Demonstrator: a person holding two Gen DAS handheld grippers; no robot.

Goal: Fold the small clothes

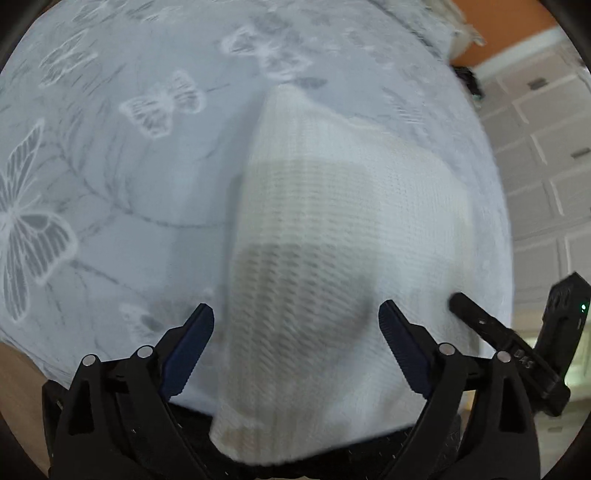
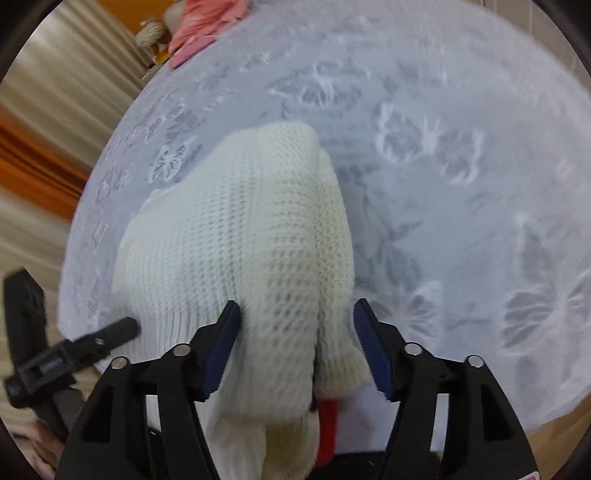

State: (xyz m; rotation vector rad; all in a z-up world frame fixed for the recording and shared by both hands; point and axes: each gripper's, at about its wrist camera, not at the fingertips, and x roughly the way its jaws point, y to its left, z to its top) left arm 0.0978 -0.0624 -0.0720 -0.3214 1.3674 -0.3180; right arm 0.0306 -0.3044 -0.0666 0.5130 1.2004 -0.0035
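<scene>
A cream-white knitted garment (image 1: 332, 206) lies bunched on a pale cloth with a butterfly pattern (image 1: 122, 155). My left gripper (image 1: 295, 308) hangs over its near end with the jaws wide apart; the knit runs between the blue pads (image 1: 188, 350) without being pinched. In the right wrist view the same garment (image 2: 236, 229) rises in a folded heap, a ribbed cuff (image 2: 343, 365) hanging near the camera. My right gripper (image 2: 297, 305) is open astride it, pads not pressing. A bit of red (image 2: 327, 424) shows under the knit. Each view catches the other gripper's finger at the garment's edge.
The butterfly cloth (image 2: 461, 184) covers a round table with a wooden edge (image 1: 14, 387). Pink clothes (image 2: 207, 22) are piled at the far side. White panelled cabinets (image 1: 535, 147) and a beige curtain (image 2: 44, 92) stand beyond the table.
</scene>
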